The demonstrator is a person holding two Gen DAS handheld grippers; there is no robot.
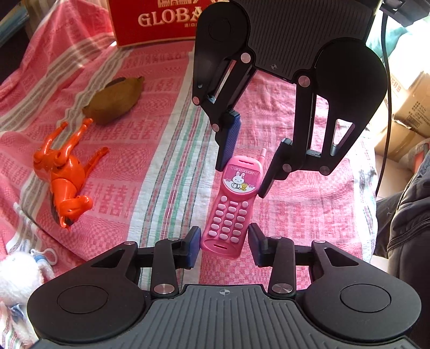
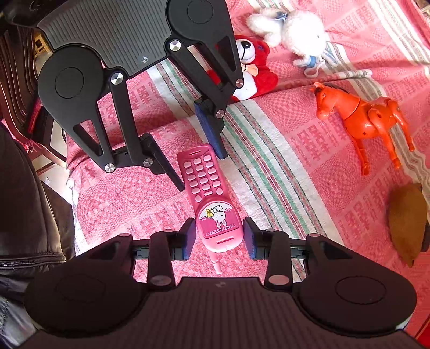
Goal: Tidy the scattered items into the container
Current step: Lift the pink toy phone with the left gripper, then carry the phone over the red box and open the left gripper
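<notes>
Phone (image 1: 231, 206), pink, lies flat between both my tools, left tool (image 1: 224, 241) and right tool (image 2: 219, 236) spread wide, neither touching it

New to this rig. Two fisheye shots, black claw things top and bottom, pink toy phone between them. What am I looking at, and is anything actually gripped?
Those claws are two hand-held two-finger grippers, one in each of a person's hands, with no robot arm. Each carries a camera that looks along its own fingers, so each picture shows its own gripper at the bottom and the other one opposite.

In the left wrist view the left gripper straddles the keypad end of the pink toy phone. In the right wrist view the right gripper straddles its rabbit-picture end. Both sets of jaws look open, with gaps beside the phone, so nothing seems clamped yet.

On the pink woven cloth lie an orange toy horse, a brown item, a white plush and a red plush. A red box stands at the far edge.
</notes>
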